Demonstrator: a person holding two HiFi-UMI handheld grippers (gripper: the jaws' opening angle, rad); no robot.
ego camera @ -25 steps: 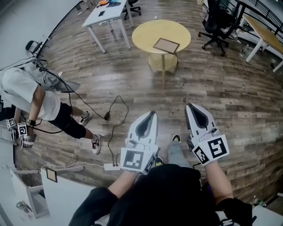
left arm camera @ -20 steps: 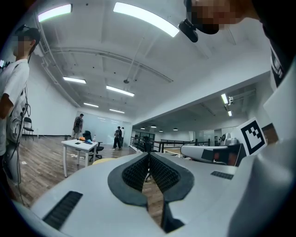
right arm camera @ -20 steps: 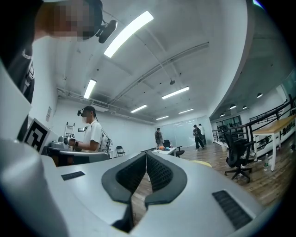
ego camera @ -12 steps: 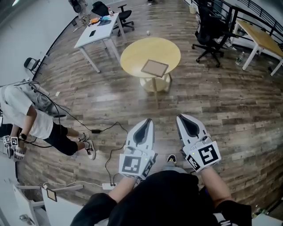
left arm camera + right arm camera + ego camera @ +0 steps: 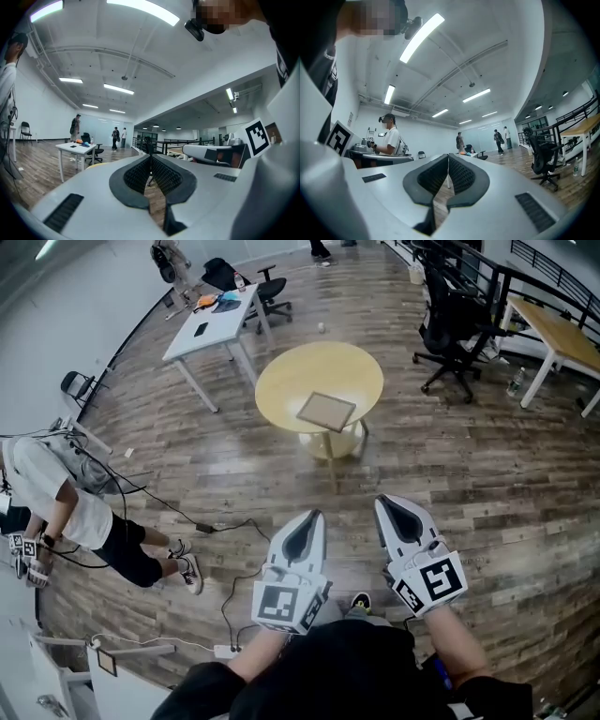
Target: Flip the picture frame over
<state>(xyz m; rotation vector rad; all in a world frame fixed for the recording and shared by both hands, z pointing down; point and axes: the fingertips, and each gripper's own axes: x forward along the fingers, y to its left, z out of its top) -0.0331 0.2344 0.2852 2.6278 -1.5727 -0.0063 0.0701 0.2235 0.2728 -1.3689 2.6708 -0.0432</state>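
The picture frame (image 5: pixel 326 412) lies flat, its light wood rim showing, on the round yellow table (image 5: pixel 281 381) some way ahead of me in the head view. My left gripper (image 5: pixel 310 517) and right gripper (image 5: pixel 388 503) are held side by side over the wooden floor, well short of the table and pointing toward it. Both are shut with nothing between the jaws. In the left gripper view the left gripper (image 5: pixel 151 157) has its dark pads meeting at the tip. The right gripper (image 5: pixel 448 157) looks the same in the right gripper view.
A white desk (image 5: pixel 214 322) stands behind the table at left, black office chairs (image 5: pixel 454 322) at right, and a wooden desk (image 5: pixel 555 326) at the far right. A person (image 5: pixel 58 507) bends at the left. Cables (image 5: pixel 221 526) trail across the floor near my feet.
The round table and frame have come nearer and sit lower in the head view. Both grippers moved forward with me, still shut and side by side.
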